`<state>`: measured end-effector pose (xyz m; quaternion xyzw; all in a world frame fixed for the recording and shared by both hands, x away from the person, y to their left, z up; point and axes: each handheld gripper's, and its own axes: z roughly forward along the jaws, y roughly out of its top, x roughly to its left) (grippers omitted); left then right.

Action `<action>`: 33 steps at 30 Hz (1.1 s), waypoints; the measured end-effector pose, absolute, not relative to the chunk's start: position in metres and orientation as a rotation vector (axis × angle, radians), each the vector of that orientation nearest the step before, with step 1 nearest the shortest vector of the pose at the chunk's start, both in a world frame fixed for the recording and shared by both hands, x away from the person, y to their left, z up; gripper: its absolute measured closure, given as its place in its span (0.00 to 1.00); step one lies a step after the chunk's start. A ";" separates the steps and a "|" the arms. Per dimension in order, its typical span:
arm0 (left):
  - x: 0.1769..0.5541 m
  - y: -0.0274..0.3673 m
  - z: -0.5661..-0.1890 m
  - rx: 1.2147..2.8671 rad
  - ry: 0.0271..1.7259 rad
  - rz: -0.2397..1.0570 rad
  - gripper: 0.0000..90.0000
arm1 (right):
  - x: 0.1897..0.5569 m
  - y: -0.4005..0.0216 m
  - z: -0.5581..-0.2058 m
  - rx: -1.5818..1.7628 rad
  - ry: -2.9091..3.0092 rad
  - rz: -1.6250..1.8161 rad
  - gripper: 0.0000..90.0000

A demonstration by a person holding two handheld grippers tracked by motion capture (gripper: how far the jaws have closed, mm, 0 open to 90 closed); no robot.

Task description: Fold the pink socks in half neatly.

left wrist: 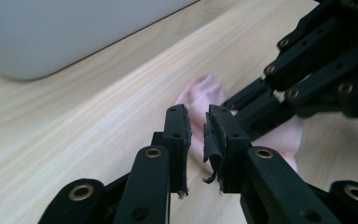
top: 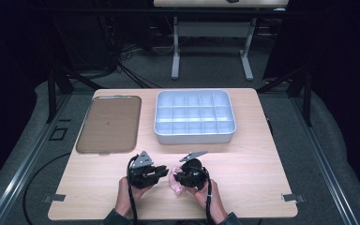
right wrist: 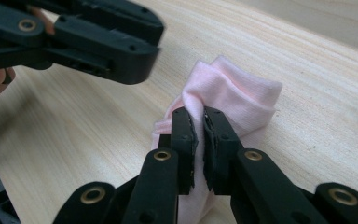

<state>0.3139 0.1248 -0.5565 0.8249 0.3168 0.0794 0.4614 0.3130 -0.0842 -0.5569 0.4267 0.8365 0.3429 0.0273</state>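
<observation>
Pinching a pink sock (right wrist: 233,95), the right tongs (right wrist: 199,116) sit pressed together on a fold of the fabric at the middle of the right gripper view; the cloth bunches up above the tips. In the high view the sock (top: 174,183) shows as a small pink lump at lower center of the frame, on the desk (top: 258,164) between the two tongs and close to the person's edge.

The left tongs (left wrist: 198,119) stand slightly spread, a narrow gap between the pads, nothing clamped. The sock (left wrist: 204,91) lies just past their tips in the left gripper view, with the right tongs crossing in from the upper right. In the high view the left tongs (top: 161,172) are just left of the sock, the right tongs (top: 177,176) at it.

Progress, as a judgement: early to middle of handling the sock. It is crumpled, not laid flat or folded neatly, and held by one side only. The divided bin (top: 194,136) at upper center looks empty, as does the brown tray (top: 108,123) at upper left, so nothing seems stowed yet. Left to do, likely: left tongs regrip, shape the sock, then move it up the desk to a container.
</observation>
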 end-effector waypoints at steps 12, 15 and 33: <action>0.336 0.089 -0.556 2.119 0.726 0.169 0.93 | 0.310 -0.083 -0.559 1.286 2.576 1.061 0.93; 0.337 0.087 -0.559 2.144 0.732 0.179 0.98 | 0.309 -0.082 -0.560 1.295 2.557 1.077 0.93; 0.335 0.084 -0.582 2.198 0.766 0.223 1.00 | 0.290 -0.086 -0.554 1.190 2.562 1.123 0.82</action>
